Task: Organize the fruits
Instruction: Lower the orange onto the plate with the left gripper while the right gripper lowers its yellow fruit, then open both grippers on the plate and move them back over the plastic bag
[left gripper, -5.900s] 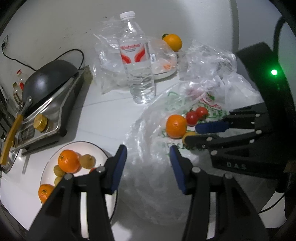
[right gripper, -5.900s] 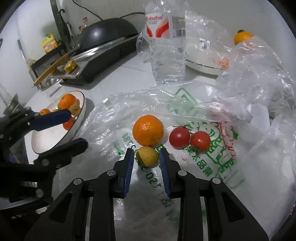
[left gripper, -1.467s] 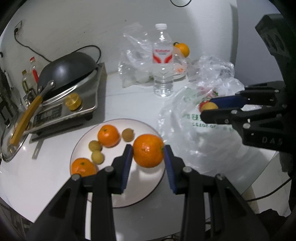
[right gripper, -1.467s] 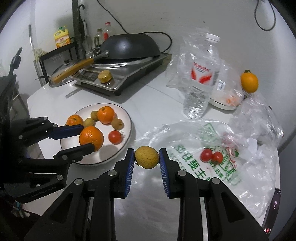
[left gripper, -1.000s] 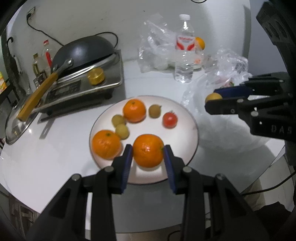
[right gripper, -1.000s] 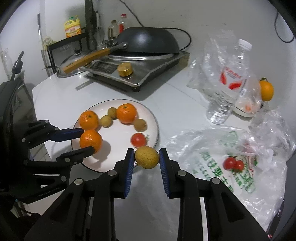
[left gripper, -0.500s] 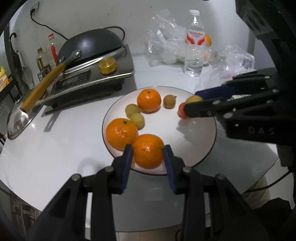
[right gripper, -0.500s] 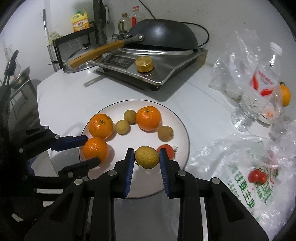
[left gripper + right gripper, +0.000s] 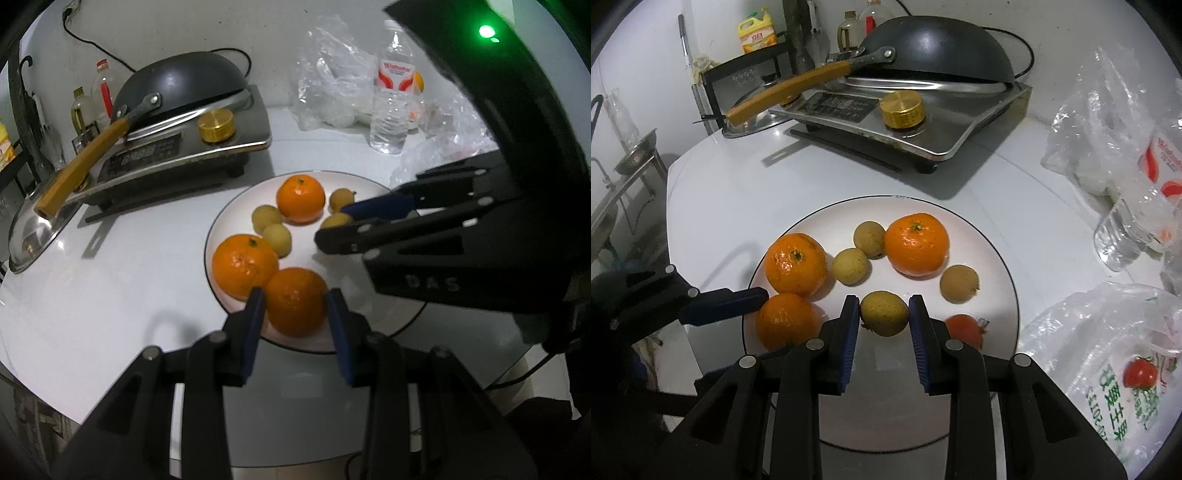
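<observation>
Over a round white plate [image 9: 1004, 273] with a dark rim, the left gripper [image 9: 295, 314] clamps a large orange mandarin [image 9: 295, 301] at the plate's near edge, while the right gripper [image 9: 884, 317] pinches a small yellow-brown round fruit [image 9: 884, 313] above its centre, beside loose fruit.

A home kitchen, small and plainly lived in. Round white table [image 9: 738, 192] against a scuffed white wall, crowded with a tabletop stove [image 9: 905, 118] bearing a dark wok [image 9: 934, 48] with a wooden handle. Behind it, a yellow jug of dish soap [image 9: 757, 35] on a black rack, with oil bottles [image 9: 83, 110] close by. A steel pot lid [image 9: 33, 232], a water bottle [image 9: 393, 92], crumpled shopping bags [image 9: 332, 85] and a plate [image 9: 990, 251] of fruit on the same table.
</observation>
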Tool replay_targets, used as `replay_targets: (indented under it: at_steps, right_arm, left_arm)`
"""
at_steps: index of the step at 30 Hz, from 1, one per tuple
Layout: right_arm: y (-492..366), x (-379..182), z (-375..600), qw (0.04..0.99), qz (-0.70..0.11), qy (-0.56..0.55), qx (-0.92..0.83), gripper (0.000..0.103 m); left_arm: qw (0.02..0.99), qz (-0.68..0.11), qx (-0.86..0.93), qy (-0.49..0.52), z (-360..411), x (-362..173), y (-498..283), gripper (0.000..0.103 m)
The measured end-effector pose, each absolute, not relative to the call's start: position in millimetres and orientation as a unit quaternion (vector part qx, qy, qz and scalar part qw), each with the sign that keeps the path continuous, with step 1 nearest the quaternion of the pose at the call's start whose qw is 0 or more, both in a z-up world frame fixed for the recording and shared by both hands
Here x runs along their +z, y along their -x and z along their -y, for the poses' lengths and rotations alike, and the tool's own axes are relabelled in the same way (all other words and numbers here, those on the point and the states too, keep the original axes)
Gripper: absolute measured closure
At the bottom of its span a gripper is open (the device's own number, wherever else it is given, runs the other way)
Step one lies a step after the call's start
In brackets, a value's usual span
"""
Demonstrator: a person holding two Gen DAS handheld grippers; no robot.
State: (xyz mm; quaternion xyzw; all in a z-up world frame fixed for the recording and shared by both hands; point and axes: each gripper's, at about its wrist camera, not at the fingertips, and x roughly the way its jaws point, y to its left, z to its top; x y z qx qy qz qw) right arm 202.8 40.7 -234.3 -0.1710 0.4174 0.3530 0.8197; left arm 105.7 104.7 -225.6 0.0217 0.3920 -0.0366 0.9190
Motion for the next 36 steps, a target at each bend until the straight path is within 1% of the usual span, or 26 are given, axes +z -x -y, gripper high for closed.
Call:
replay_targets:
  at_steps: [11, 12, 13, 15, 30, 36]
  right_arm:
    - [-205, -238, -45, 0.817, -0.424, 0.16, 0.357, 0.073]
    - [-205, -237, -44, 0.818, -0.424, 0.158, 0.355, 0.072]
    - [-205, -234, -41, 0.821, -0.422, 0.155, 0.353, 0.071]
    - [-204, -229, -38, 0.825, -0.416, 0.154, 0.352, 0.071]
    - [-183, -180, 26, 0.856, -0.374, 0.137, 0.329, 0.071]
    - [-179, -170, 57, 0.867, -0.366, 0.125, 0.313, 0.071]
  left_arm:
    - [0.92, -0.39, -0.041, -0.022, -103, -223, -103, 0.063]
    - [0.92, -0.389, -0.039, -0.023, -103, -222, -103, 0.061]
    - [0.921, -0.388, -0.038, -0.022, -102, -221, -102, 0.056]
    - [0.922, -0.385, -0.037, -0.019, -101, -218, -101, 0.055]
    - [0.931, -0.359, -0.047, -0.04, -57, -188, -92, 0.054]
    - [0.931, -0.361, -0.058, -0.016, -40, -182, -98, 0.054]
